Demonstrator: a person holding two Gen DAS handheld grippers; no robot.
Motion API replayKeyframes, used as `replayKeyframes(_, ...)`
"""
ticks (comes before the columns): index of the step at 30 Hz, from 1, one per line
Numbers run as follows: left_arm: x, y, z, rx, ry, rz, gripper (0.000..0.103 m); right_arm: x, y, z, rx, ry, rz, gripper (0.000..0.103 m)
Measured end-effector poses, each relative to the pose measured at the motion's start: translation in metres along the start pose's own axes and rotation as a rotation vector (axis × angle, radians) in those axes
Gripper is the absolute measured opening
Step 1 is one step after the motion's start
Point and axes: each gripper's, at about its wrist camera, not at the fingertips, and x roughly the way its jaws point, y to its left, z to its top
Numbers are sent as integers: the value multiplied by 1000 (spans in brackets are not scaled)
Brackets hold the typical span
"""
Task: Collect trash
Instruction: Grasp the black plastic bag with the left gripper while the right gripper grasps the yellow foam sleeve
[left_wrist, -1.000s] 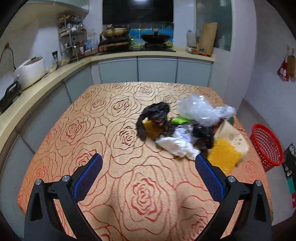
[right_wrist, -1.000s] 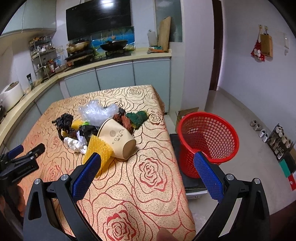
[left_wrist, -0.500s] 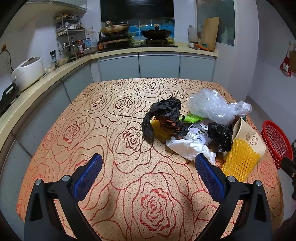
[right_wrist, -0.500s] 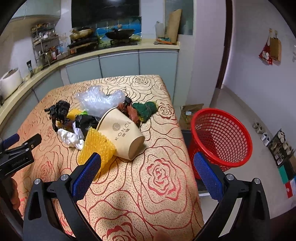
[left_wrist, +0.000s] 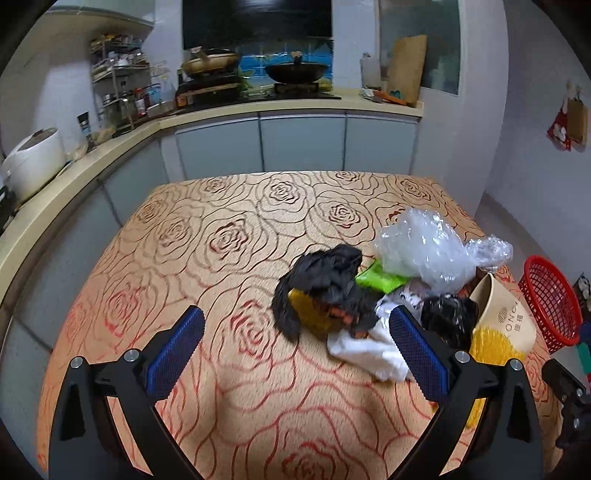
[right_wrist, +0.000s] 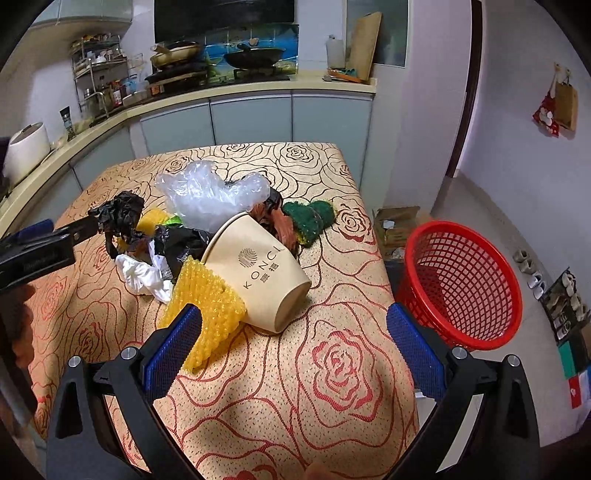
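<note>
A trash pile lies on the rose-patterned table (left_wrist: 229, 236): a black plastic bag (left_wrist: 325, 277), clear plastic (left_wrist: 424, 251), a white tissue (left_wrist: 369, 350), a tipped tan paper cup (right_wrist: 258, 269), yellow bubble wrap (right_wrist: 207, 310) and a green scrubber (right_wrist: 310, 218). My left gripper (left_wrist: 295, 354) is open and empty, low over the table just before the black bag. My right gripper (right_wrist: 291, 347) is open and empty, just before the cup and bubble wrap. The red basket (right_wrist: 461, 284) stands on the floor right of the table.
A kitchen counter (left_wrist: 258, 107) with stove, pans and a spice rack runs along the back and left. A rice cooker (left_wrist: 33, 162) sits at the left. A cardboard box (right_wrist: 395, 225) lies on the floor beyond the basket. Shoes line the right wall.
Both grippers have moved forward toward the trash pile, which looks larger and closer in each view. Both stay open and empty.
</note>
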Motion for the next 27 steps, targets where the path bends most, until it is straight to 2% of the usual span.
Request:
replayKeyframes(9, 31, -8, 22, 54, 22, -34, 94, 4, -8, 3, 6, 7, -4, 98)
replayKeyframes(10, 34, -8, 23, 56, 26, -34, 92, 5, -9, 4, 8, 8, -5, 98)
replayKeyframes(13, 44, -9, 26, 67, 52, -49, 75, 8, -10, 5, 11, 14, -1, 98)
replayKeyframes(15, 49, -10, 26, 76, 70, -56, 57, 9, -11, 6, 14, 17, 1, 98)
replayKeyframes(17, 53, -11, 25, 74, 85, -73, 46, 10, -12, 6, 17, 20, 4, 98)
replayKeyframes(23, 45, -15, 19, 94, 66, -80, 37, 16, -14, 10, 24, 31, 26, 97)
replayKeyframes(27, 32, -16, 17, 95, 39, -70, 35, 17, -11, 7, 14, 36, 55, 92)
